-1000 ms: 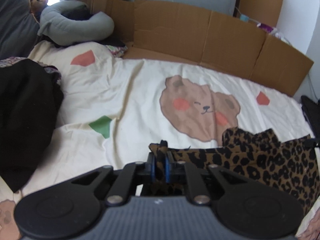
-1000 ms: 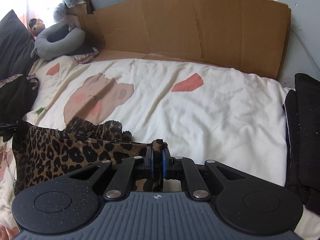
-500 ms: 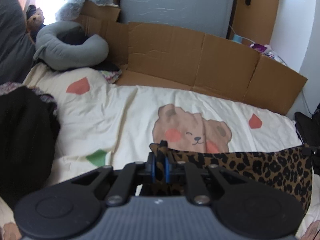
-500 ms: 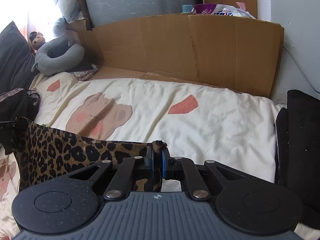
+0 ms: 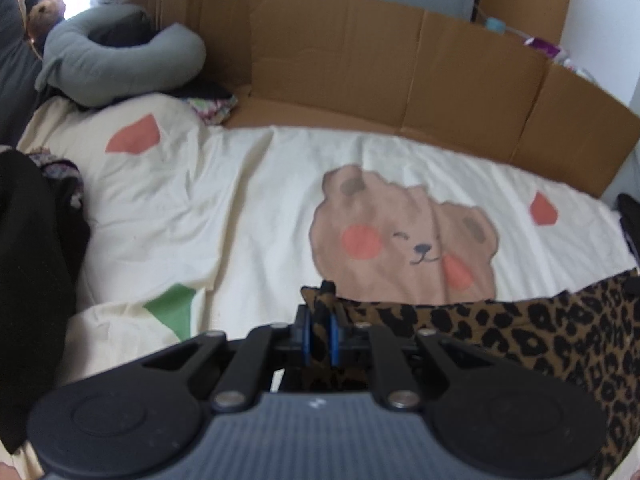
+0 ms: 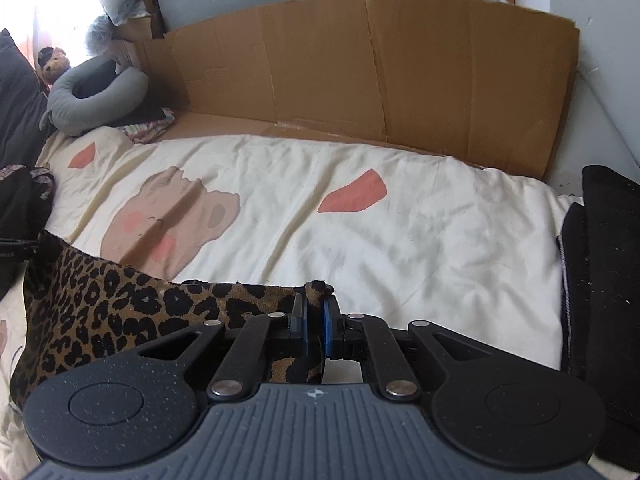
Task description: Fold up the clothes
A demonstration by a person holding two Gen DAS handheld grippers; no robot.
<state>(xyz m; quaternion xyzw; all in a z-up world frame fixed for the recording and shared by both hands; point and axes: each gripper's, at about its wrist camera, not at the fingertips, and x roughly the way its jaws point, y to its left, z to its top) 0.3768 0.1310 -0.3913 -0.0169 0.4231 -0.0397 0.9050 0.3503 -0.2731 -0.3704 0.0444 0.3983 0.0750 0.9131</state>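
in the left wrist view, the left gripper is clenched on 1 corner of the leopard-print garment, whose top edge has dropped lower over the bear-print bedsheet than 0.5 s ago, so the cloth looks ready to be laid flat. a black clothes pile sits close on the left, a cardboard wall behind. in the right wrist view, the right gripper grips the other corner, the garment sagging leftward; a black folded stack crowds the right side.
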